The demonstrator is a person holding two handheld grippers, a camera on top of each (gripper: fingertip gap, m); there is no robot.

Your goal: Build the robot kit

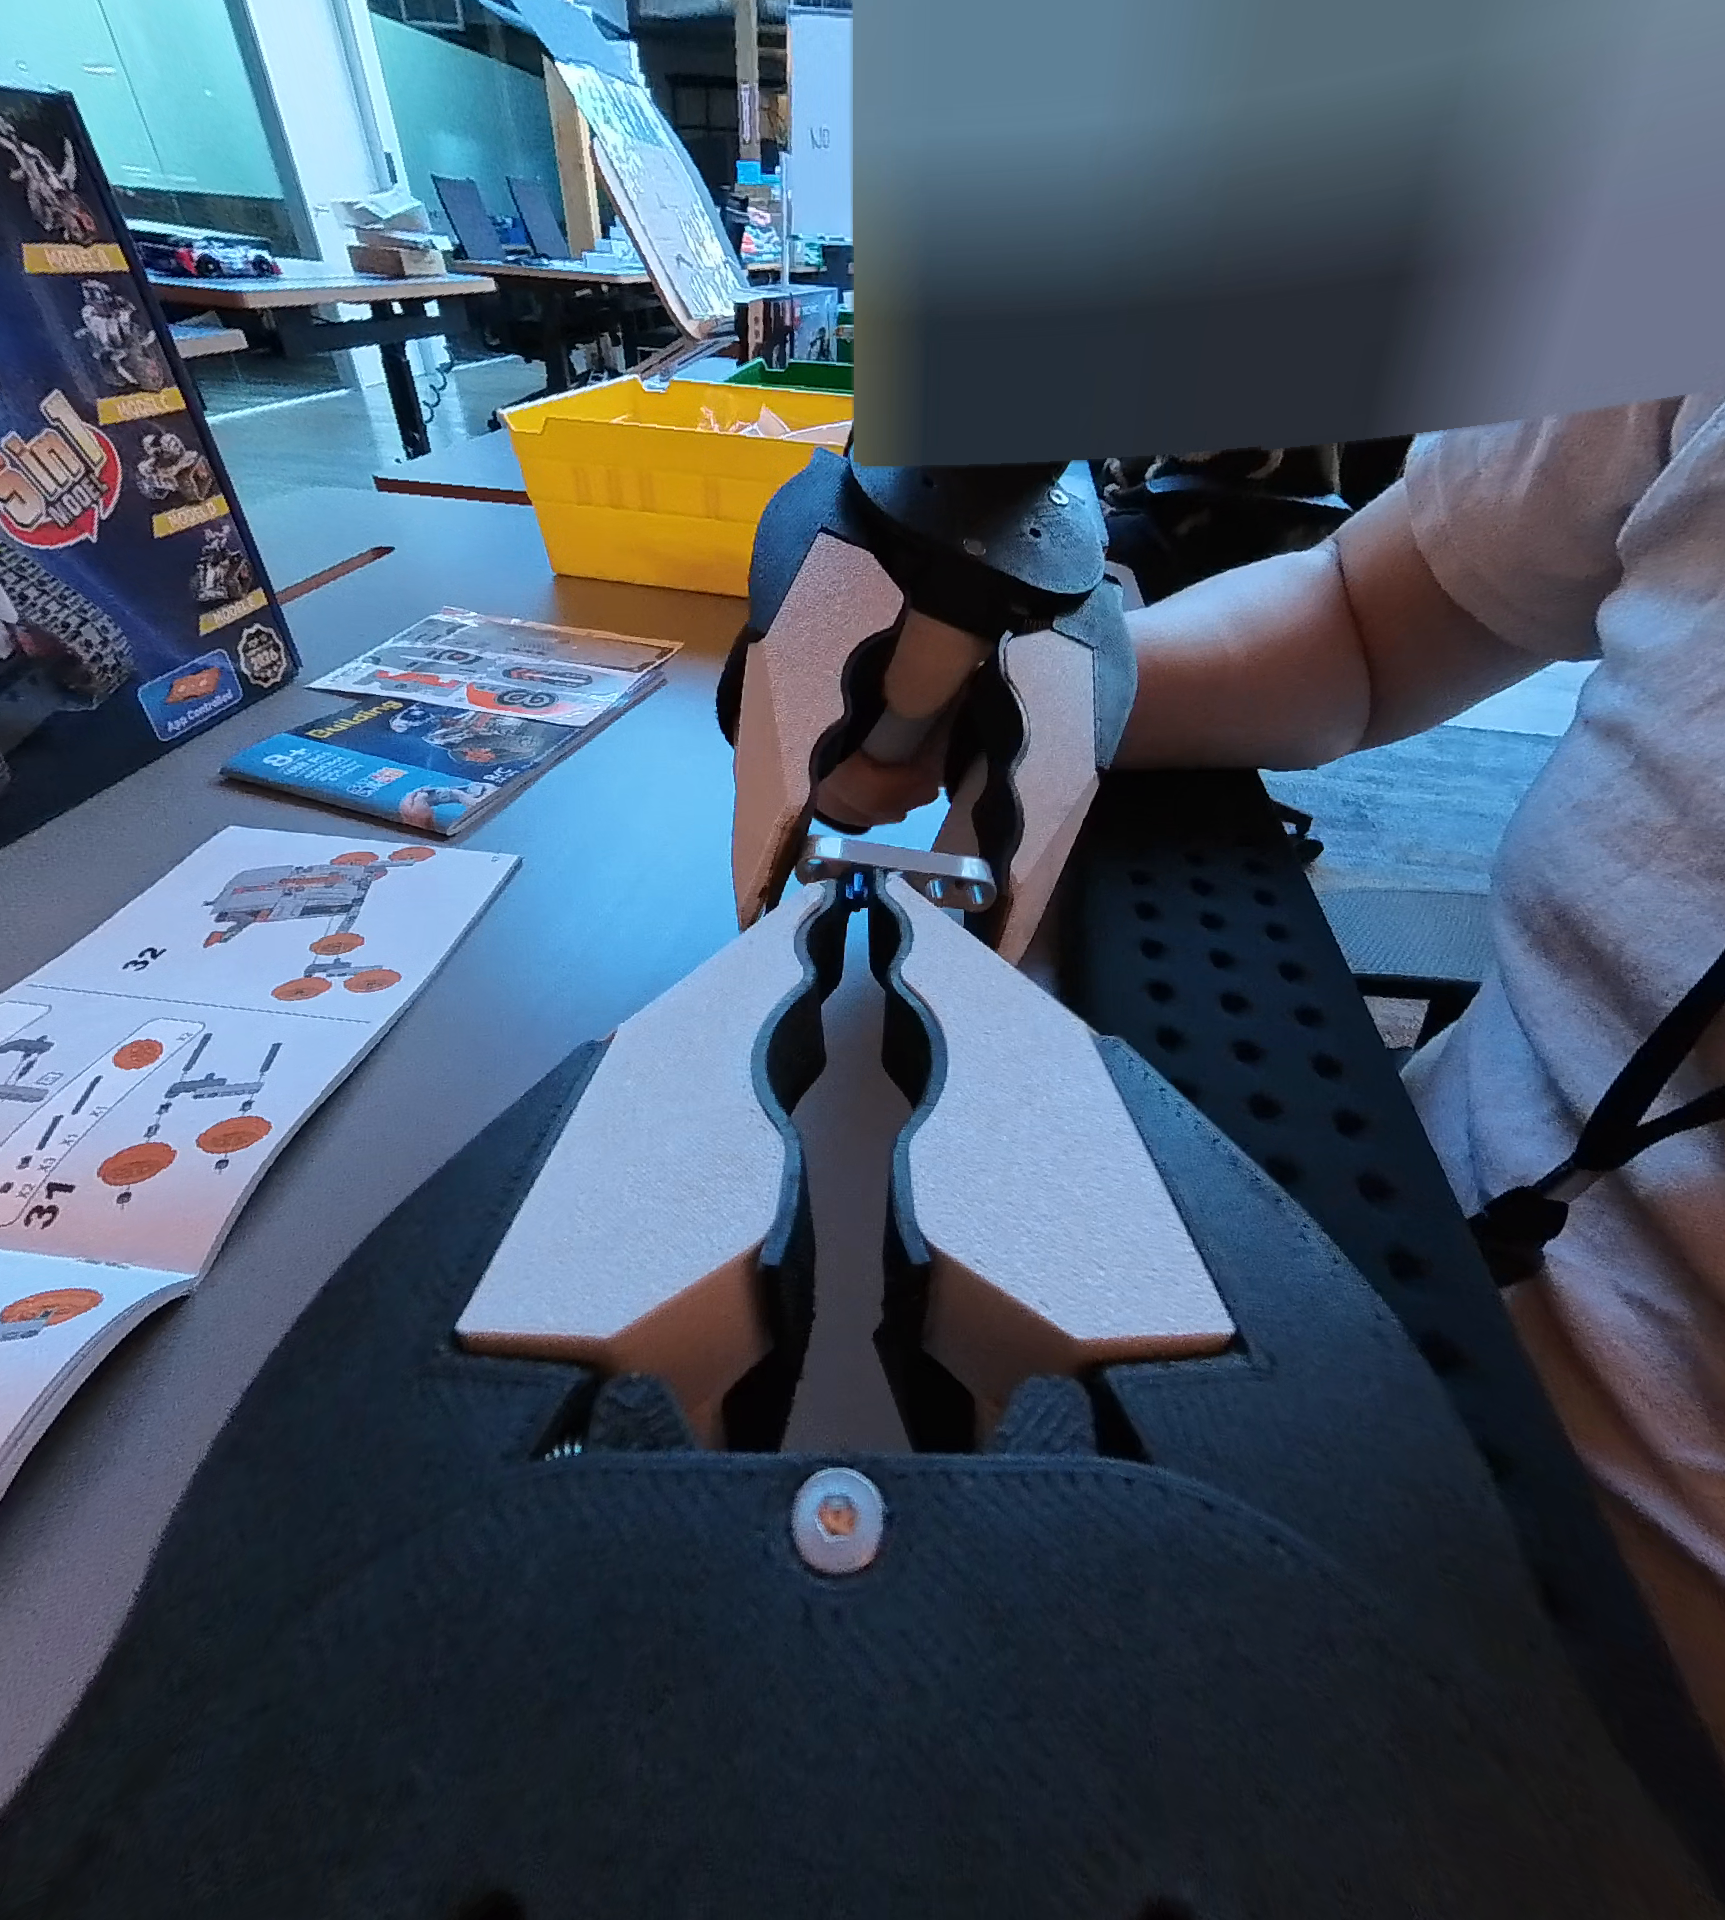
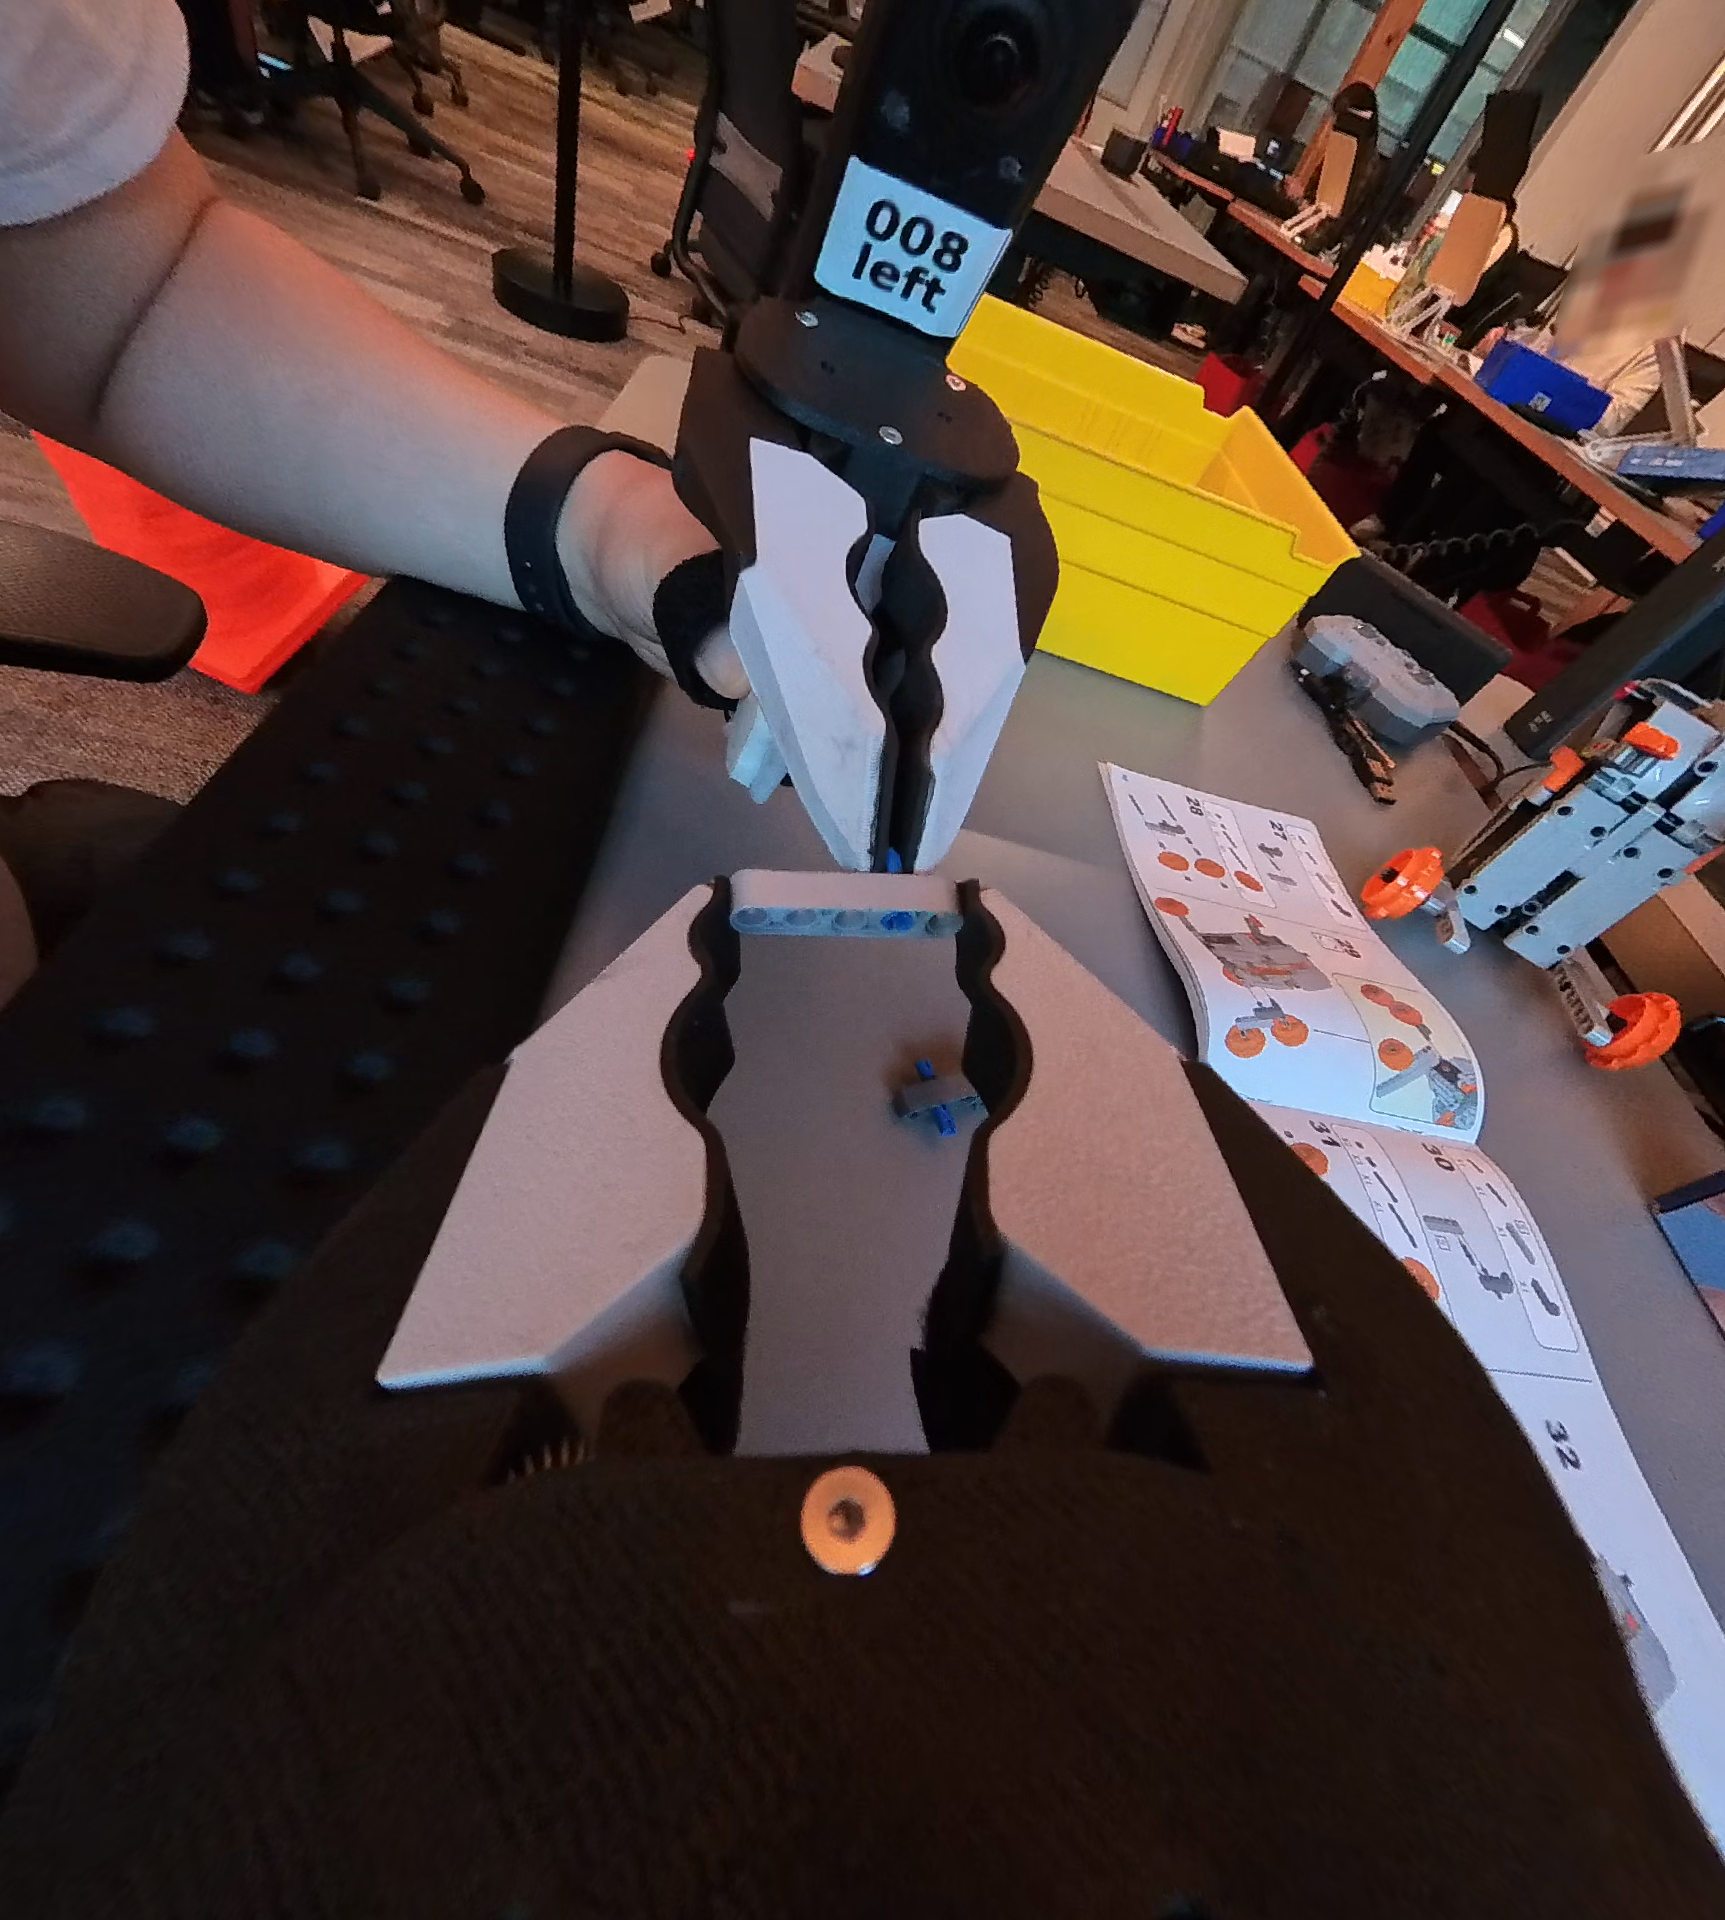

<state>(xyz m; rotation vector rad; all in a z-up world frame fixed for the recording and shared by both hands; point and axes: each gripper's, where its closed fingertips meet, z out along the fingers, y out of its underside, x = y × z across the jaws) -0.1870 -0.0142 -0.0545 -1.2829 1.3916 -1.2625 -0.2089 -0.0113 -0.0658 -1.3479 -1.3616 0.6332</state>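
My right gripper [image 2: 842, 906] is shut on a grey beam with holes [image 2: 842, 916], held crosswise by its ends above the grey table [image 2: 837, 1299]. My left gripper [image 1: 856, 902] is shut on a small blue pin [image 1: 856, 885], with its tips right against the beam [image 1: 931, 871]. In the right wrist view the left gripper [image 2: 889, 850] points down at the beam's top with the blue pin [image 2: 892, 860] between its tips. A blue pin end shows in one of the beam's holes. A small grey piece with blue pins [image 2: 925, 1101] lies on the table under the right gripper.
An open instruction booklet [image 1: 214, 1039] [image 2: 1305, 966] lies beside the grippers. A yellow bin [image 1: 650, 488] [image 2: 1149, 520] stands behind. A partly built grey and orange model [image 2: 1606, 831], a kit box [image 1: 37, 468] and a closed booklet [image 1: 442, 738] are nearby. The person's arm [image 2: 266, 416] crosses a black perforated chair [image 1: 1253, 1039].
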